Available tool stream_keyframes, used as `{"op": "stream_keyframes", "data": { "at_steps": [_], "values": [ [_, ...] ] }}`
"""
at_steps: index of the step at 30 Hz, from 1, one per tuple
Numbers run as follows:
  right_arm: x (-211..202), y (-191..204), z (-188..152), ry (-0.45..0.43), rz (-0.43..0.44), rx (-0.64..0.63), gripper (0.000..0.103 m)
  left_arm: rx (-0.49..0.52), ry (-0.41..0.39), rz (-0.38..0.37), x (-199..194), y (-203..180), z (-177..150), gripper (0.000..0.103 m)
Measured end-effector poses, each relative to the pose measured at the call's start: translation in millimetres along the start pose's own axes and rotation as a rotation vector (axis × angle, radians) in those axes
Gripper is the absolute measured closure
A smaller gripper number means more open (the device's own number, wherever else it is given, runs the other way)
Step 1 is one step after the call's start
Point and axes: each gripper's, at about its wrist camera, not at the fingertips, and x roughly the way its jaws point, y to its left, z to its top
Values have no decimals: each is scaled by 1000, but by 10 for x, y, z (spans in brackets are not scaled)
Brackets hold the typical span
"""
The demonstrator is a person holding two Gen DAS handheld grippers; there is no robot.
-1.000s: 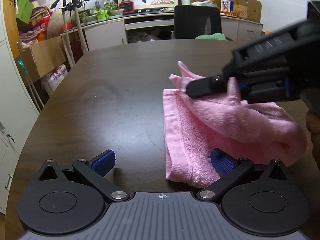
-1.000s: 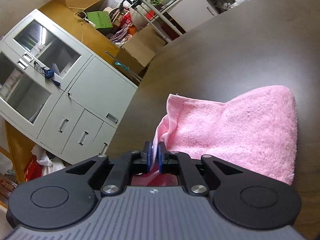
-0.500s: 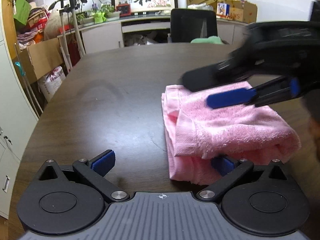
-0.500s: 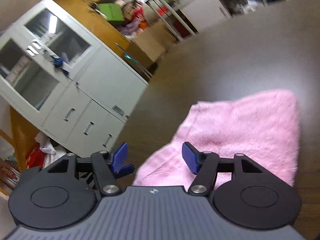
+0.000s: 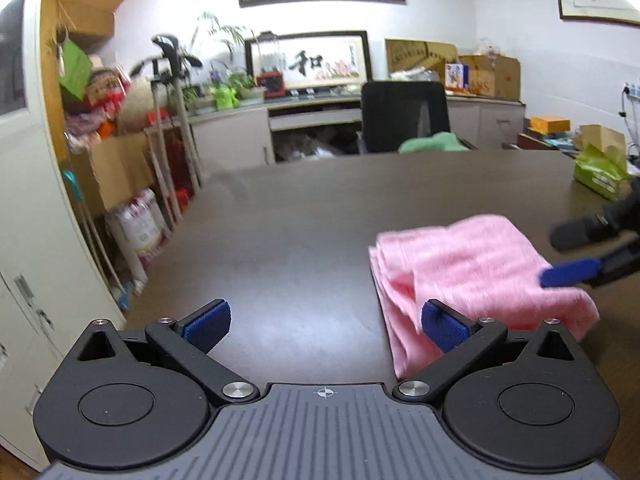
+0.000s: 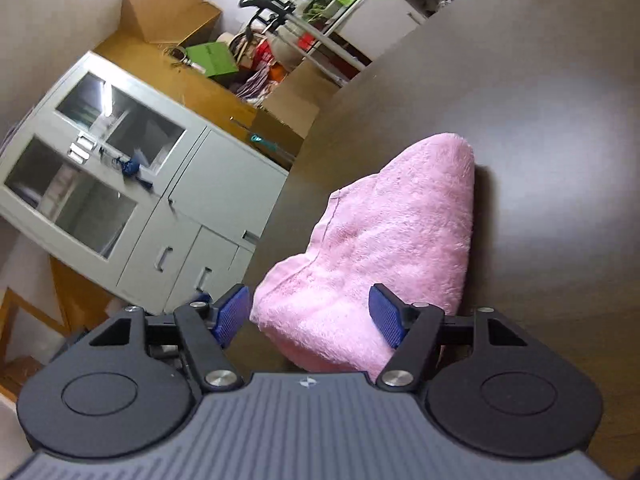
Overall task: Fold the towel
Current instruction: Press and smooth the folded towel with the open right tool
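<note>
Towel (image 5: 480,268) folded; only right-wrist view shows cabinet (image 6: 132,216).

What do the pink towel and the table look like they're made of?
The pink towel looks like soft terry cloth: fuzzy looped pile, matte, with a stitched hem. The table looks like dark brown wood or wood veneer with a smooth semi-gloss finish that shows soft light reflections.
</note>
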Motion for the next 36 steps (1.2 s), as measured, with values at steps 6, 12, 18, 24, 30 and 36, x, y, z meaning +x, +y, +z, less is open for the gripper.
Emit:
{"op": "stream_keyframes", "data": {
  "at_steps": [6,12,18,24,30,36],
  "values": [
    [23,122,-66,58,-61,-154,32,120,-8,25,303,-386,247,0],
    [-43,206,-140,64,-70,-245,27,143,85,-37,524,-456,53,2],
    [-174,316,-155,-1,-49,-294,25,180,79,-44,414,-449,-230,2],
    [-189,339,-177,29,139,-277,18,90,89,-44,399,-324,-235,0],
    [6,198,-175,127,48,-199,17,39,96,5,360,-172,-223,0],
    [-193,196,-102,60,235,-142,13,88,95,36,341,-234,-252,0]
  ]
}}
